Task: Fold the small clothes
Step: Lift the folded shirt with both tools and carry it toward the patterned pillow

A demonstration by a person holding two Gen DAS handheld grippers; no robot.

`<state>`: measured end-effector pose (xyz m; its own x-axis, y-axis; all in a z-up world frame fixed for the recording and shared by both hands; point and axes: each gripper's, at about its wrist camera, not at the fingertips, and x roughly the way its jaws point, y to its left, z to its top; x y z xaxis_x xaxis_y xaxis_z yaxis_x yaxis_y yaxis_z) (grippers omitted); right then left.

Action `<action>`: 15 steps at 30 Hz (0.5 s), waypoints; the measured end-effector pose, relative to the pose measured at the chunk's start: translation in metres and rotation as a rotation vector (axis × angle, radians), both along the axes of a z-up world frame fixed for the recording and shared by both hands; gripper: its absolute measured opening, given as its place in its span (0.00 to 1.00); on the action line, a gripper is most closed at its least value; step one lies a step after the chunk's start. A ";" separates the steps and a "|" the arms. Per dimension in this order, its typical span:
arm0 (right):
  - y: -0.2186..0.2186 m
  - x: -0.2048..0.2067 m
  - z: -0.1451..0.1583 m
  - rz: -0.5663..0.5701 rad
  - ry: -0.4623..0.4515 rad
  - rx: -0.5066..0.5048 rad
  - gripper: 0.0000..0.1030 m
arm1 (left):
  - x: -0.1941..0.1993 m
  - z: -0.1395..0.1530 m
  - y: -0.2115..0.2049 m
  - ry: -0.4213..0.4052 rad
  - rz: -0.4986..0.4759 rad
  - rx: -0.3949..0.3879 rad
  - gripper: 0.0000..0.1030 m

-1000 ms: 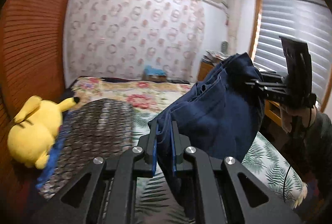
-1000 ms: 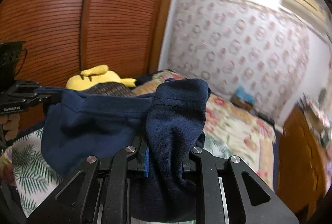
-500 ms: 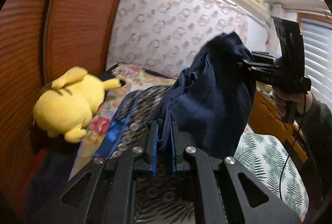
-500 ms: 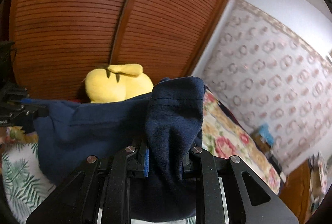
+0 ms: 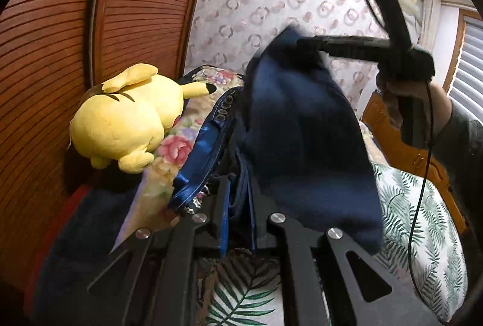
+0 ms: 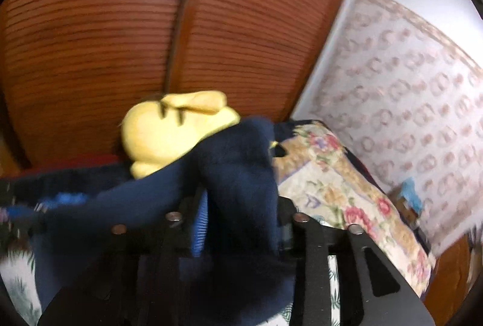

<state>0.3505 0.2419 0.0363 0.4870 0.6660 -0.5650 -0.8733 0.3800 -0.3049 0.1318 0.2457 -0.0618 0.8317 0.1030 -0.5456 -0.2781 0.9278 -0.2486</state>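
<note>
My left fingers [image 5: 238, 223] pinch an edge of the navy garment [image 5: 302, 138]. My right fingers [image 6: 241, 223] have just been spreading, cloth bunched loosely between them. The garment hangs above the bed [image 5: 422, 205]; yellow plush [image 5: 126, 120] at nine o'clock.

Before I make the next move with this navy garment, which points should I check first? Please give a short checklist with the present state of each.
1. The left gripper holds the navy garment: ok, jaws shut on its edge.
2. The right gripper has let go: not ok; its jaws have just been opening, but cloth lies between them.
3. The garment lies flat on the leaf-print sheet: not ok, it hangs bunched in the air.
4. The yellow plush toy is clear of the garment: ok, apart in the left wrist view.
5. The landing spot is free: cannot tell, the garment hides it.
</note>
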 end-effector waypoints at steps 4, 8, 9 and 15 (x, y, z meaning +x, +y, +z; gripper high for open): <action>-0.022 0.012 0.012 -0.088 0.034 0.094 0.54 | -0.001 -0.001 0.002 0.007 0.005 0.003 0.08; -0.036 0.009 0.003 -0.062 0.111 0.067 0.54 | -0.001 0.000 0.001 0.012 0.000 0.016 0.08; -0.038 0.008 -0.002 -0.047 0.138 0.062 0.54 | -0.001 0.000 0.001 0.013 -0.002 0.020 0.08; -0.036 0.010 -0.047 -0.034 0.245 0.010 0.54 | -0.002 -0.001 -0.001 0.031 -0.004 0.032 0.10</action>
<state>0.3601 0.2061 -0.0106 0.3585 0.6576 -0.6625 -0.9073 0.4125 -0.0815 0.1302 0.2447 -0.0627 0.8147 0.1169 -0.5680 -0.2811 0.9363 -0.2105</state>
